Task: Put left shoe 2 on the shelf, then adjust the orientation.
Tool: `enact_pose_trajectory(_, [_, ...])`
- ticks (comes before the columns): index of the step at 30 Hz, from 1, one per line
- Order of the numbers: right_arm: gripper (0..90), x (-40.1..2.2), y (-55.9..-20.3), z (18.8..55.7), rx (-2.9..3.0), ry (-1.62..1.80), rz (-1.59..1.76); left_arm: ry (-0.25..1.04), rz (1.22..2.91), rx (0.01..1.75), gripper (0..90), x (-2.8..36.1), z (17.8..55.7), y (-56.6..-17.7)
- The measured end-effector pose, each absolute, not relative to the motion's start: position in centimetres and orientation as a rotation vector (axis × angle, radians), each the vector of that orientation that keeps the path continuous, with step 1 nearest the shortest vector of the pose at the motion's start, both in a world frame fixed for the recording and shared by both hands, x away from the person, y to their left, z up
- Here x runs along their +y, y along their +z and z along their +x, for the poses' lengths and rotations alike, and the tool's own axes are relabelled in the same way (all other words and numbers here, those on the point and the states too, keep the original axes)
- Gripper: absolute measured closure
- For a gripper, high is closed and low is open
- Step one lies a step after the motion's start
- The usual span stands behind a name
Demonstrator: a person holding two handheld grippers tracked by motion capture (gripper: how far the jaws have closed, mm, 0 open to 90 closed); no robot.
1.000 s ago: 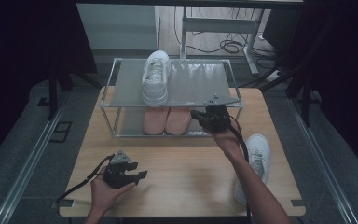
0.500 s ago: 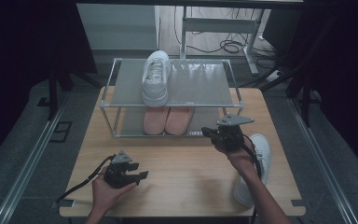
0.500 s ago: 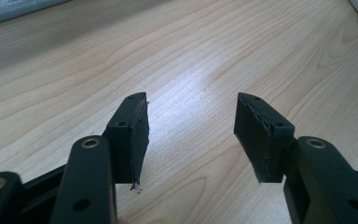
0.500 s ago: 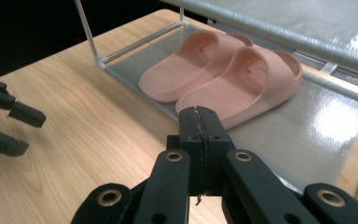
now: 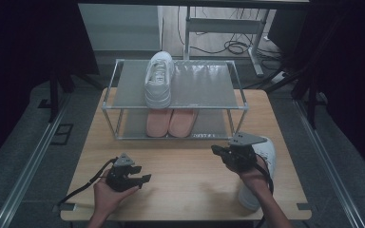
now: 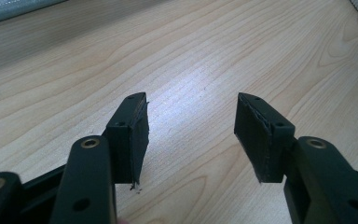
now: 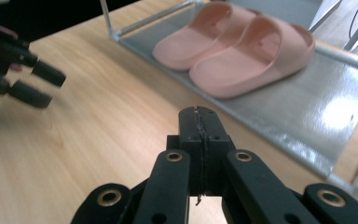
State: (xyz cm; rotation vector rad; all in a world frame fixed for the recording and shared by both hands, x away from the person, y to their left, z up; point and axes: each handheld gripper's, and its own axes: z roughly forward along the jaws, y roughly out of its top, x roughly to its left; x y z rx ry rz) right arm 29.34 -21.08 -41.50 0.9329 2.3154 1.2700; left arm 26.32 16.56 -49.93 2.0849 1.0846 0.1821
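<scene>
Beside the white sneaker (image 5: 261,164) on the worktop (image 5: 185,171), the right gripper (image 5: 221,152) has withdrawn from the shoe rack (image 5: 173,102), fingers together, empty; left gripper (image 5: 142,179) fingers apart. Sneaker pickup likely follows.

Both grippers held low, nothing in either.
L gripper (image 5: 142,179): black jaws wide apart, hand (image 5: 105,197) gripping from below. R gripper (image 5: 217,151): jaws pressed together, forearm (image 5: 272,209) angled in from bottom right.

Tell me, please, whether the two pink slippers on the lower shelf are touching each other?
Touching. In the right gripper view the two pink slippers lie side by side on the lower shelf, their inner edges pressed together with no gap.
</scene>
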Motion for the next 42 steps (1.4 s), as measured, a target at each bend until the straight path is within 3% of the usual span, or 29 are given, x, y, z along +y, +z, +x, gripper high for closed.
enact_pose_trajectory(20, [89.3,-24.7,-44.5,22.7,2.304,1.281,0.957,0.193,2.083,1.093,45.4,16.5,26.3,-49.9])
enact_pose_trajectory(42, [89.3,-26.6,-46.8,19.6,2.329,1.15,1.035,0.177,2.101,1.097,44.4,16.3,26.4,-50.3])
